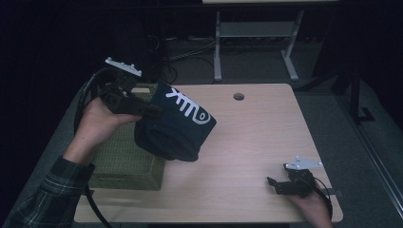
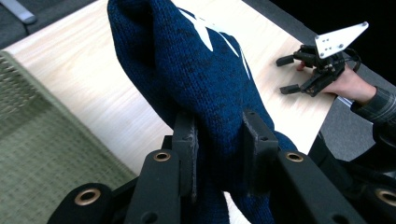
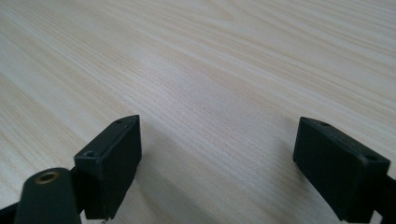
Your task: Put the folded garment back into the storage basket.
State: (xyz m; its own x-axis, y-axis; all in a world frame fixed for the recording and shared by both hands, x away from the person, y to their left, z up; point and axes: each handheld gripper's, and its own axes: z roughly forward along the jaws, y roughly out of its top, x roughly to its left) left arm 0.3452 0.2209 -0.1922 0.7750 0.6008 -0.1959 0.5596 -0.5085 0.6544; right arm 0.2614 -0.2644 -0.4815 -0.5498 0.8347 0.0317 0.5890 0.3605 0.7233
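Two grippers are in play, taken here from left to right. At the left edge of the table (image 1: 266, 142) stands an olive woven basket (image 1: 124, 164). Above its far corner the left gripper (image 1: 151, 109) is raised off the surface, jaws clamped on a fold of a dark blue knit (image 1: 175, 126) with a white pattern. In the left gripper view the two pads (image 2: 186, 140) pinch the cloth between them, and the knit (image 2: 196, 74) runs away from the jaws.

The knit hangs in the air, bunched into a thick roll. Its long axis runs from the jaws down and toward the person, with the lower end drooping over the basket's right rim and the bare wood just beside it. The bulk lies to the right of the left gripper, over the table rather than the basket.

Well apart, near the front right corner, the right gripper (image 1: 277, 184) rests low with its jaws spread and nothing between them; the right gripper view shows bare wood.

Judgement: the left arm alone controls the knit. Setting it down needs a short lowering move, to the left for the basket or to the right for the table.
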